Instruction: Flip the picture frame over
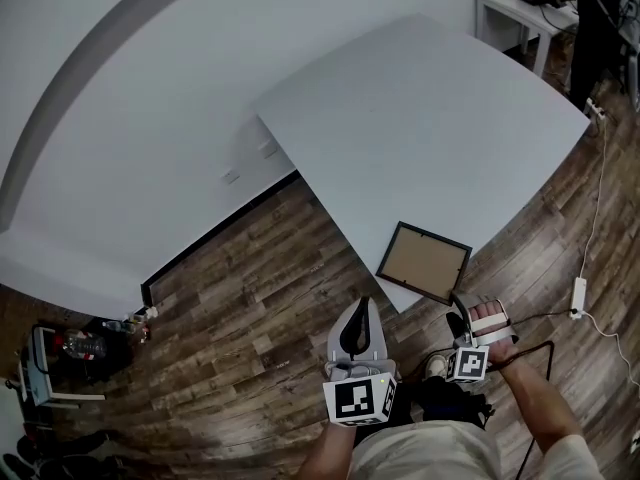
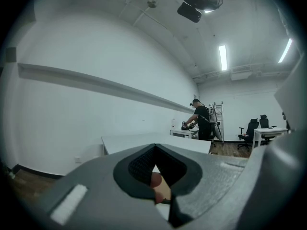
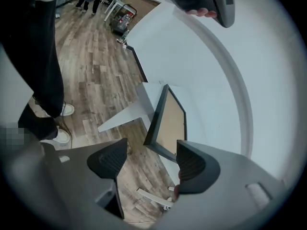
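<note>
The picture frame (image 1: pixel 424 262) lies flat at the near corner of the white table (image 1: pixel 430 118), black rim around a brown backing that faces up. My left gripper (image 1: pixel 361 306) hovers over the floor just short of that corner, its jaws shut on nothing. In the left gripper view (image 2: pixel 154 146) only a brown sliver shows through the gap behind the closed tips. My right gripper (image 1: pixel 466 315) sits to the right of the frame's near edge, jaws open. In the right gripper view (image 3: pixel 151 159) the frame (image 3: pixel 171 121) stands beyond the spread pads, untouched.
A person works at a second white table (image 1: pixel 505 8) at the back right. A power strip (image 1: pixel 578 293) and its cable lie on the wood floor to the right. A cart with clutter (image 1: pixel 60 358) stands far left. Office chairs (image 2: pixel 249 131) are in the distance.
</note>
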Available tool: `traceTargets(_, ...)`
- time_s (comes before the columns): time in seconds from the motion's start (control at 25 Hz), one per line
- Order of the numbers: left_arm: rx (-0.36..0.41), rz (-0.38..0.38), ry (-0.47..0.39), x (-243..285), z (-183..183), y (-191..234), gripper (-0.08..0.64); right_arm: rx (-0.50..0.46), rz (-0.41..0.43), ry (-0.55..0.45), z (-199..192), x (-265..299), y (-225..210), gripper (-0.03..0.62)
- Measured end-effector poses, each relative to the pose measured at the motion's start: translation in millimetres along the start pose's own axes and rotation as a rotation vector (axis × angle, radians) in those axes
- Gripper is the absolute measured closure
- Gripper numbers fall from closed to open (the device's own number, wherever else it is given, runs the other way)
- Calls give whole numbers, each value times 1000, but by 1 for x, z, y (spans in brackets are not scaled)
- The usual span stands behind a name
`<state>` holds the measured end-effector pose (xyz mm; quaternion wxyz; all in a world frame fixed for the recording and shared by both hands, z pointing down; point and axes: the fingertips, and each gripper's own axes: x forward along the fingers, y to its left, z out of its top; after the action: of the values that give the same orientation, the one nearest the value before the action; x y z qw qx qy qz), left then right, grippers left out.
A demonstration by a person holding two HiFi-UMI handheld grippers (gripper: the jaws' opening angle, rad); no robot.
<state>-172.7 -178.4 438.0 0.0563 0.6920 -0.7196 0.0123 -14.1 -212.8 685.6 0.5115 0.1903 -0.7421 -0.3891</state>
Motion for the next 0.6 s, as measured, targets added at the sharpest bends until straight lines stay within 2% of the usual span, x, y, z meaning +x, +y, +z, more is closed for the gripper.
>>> traceTargets(0.12, 2, -6, -2, -2, -5, 2, 560, -25, -59, 27, 7, 8, -4, 250)
traceTargets(0.24, -1, -2, 6, -2, -4, 3, 560, -50, -74, 82, 3, 17, -3, 269)
traceTargets(0.32, -2, -1, 7, -2, -2, 5, 560, -89, -91, 115, -1, 22, -5, 298)
traceTargets(0.48, 0, -3, 5, -3, 0, 7, 560, -94, -141, 119, 0, 26, -10, 356)
traceTargets(0.6, 2, -6, 3, 0, 0, 10, 560, -115, -191, 125, 2, 27, -20, 426)
